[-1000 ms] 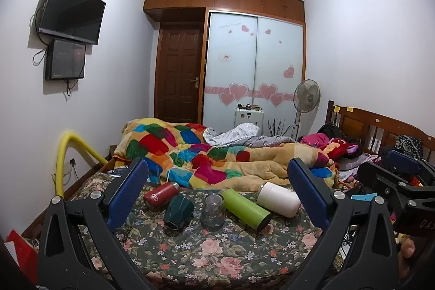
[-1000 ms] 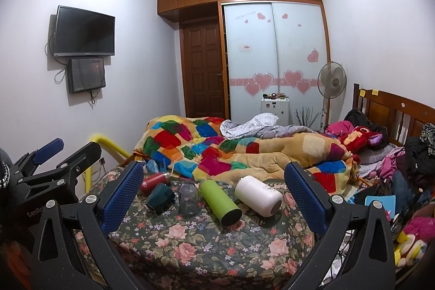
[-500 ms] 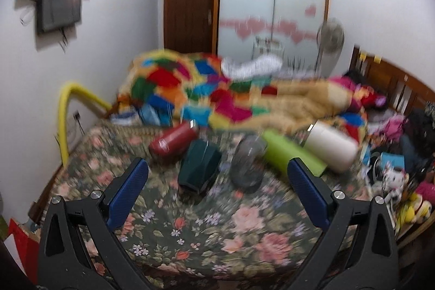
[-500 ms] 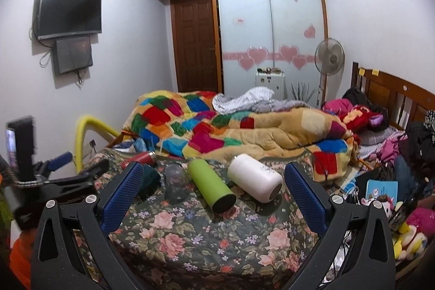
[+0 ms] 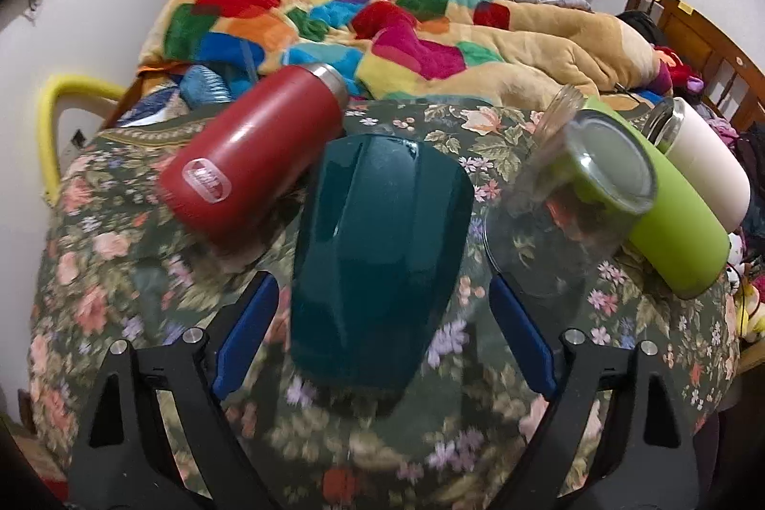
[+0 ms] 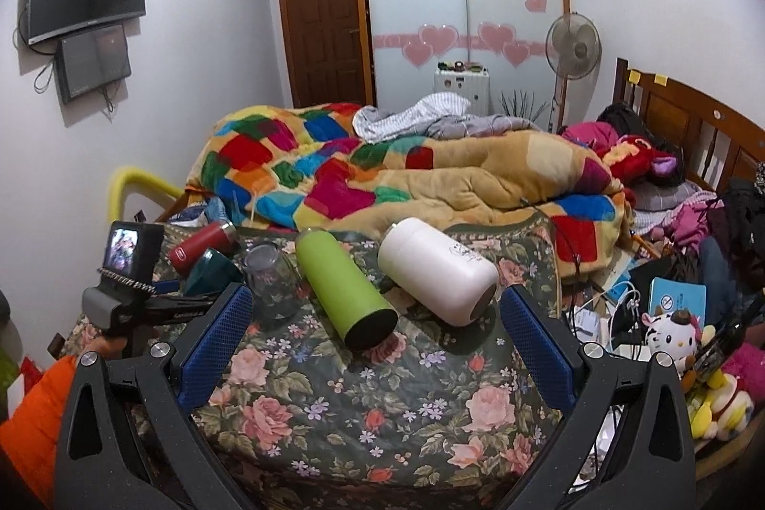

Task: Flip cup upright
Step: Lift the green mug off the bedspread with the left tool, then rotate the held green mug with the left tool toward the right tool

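Note:
Several cups lie on their sides on a floral-covered surface (image 5: 143, 319). A dark teal cup (image 5: 377, 252) lies with its base toward me, between the open fingers of my left gripper (image 5: 382, 323), not clamped. Beside it lie a red flask (image 5: 248, 156), a clear glass cup (image 5: 569, 213), a green flask (image 5: 669, 218) and a white flask (image 5: 703, 161). In the right wrist view my right gripper (image 6: 377, 333) is open and empty, short of the green flask (image 6: 344, 290) and white flask (image 6: 440, 276). The teal cup (image 6: 210, 268) and left gripper body (image 6: 124, 295) show at left.
A patchwork quilt (image 6: 382, 180) is heaped behind the cups. A yellow padded rail (image 5: 48, 127) stands at the left edge. Clutter, cables and plush toys (image 6: 669, 328) fill the right side by a wooden headboard (image 6: 693, 127). An orange cushion (image 6: 33, 414) sits at lower left.
My left gripper has moved forward and down to the teal cup, which now lies between its fingers. My right gripper has edged forward a little.

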